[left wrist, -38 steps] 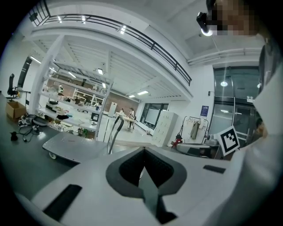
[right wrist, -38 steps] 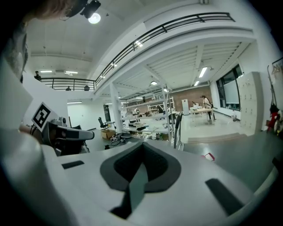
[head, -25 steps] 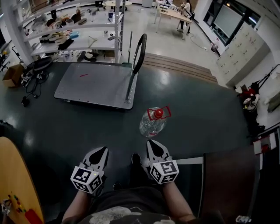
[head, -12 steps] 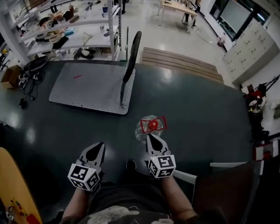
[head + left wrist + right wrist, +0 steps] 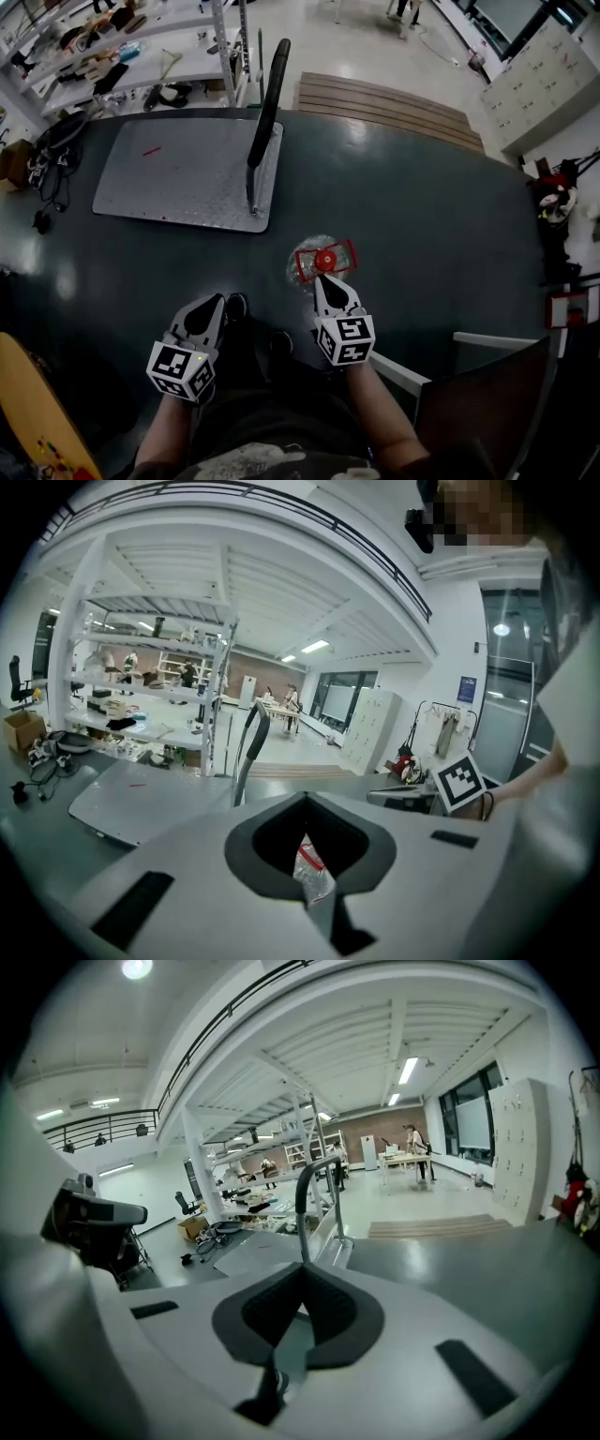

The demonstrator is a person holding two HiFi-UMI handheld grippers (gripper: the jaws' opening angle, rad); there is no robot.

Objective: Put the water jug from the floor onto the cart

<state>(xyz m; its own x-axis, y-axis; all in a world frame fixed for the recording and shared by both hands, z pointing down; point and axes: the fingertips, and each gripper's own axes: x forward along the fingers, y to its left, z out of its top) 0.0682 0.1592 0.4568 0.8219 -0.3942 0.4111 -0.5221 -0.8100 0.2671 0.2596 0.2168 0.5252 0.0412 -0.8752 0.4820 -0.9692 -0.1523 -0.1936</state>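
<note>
Water jug [image 5: 307, 264], near edge behind the fingers of the right gripper [image 5: 326, 281].

clear water jug [image 5: 298, 272] — red cap [image 5: 325, 260], grey cart [image 5: 178, 173], seemingly dotted, dark floor [image 5: 422, 234]

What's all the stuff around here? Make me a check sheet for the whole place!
Surface: dark shiny floor.
Job's things: jug, red cap, upright on the floor near the cart; not yet on it.
Clutter: loaded shelves behind the cart.
Grippers: left gripper shut, holding nothing; right gripper shut, holding nothing, tips by the jug.
Cables: tangle left of the cart.
Surroundings: wooden steps, lockers.
</note>
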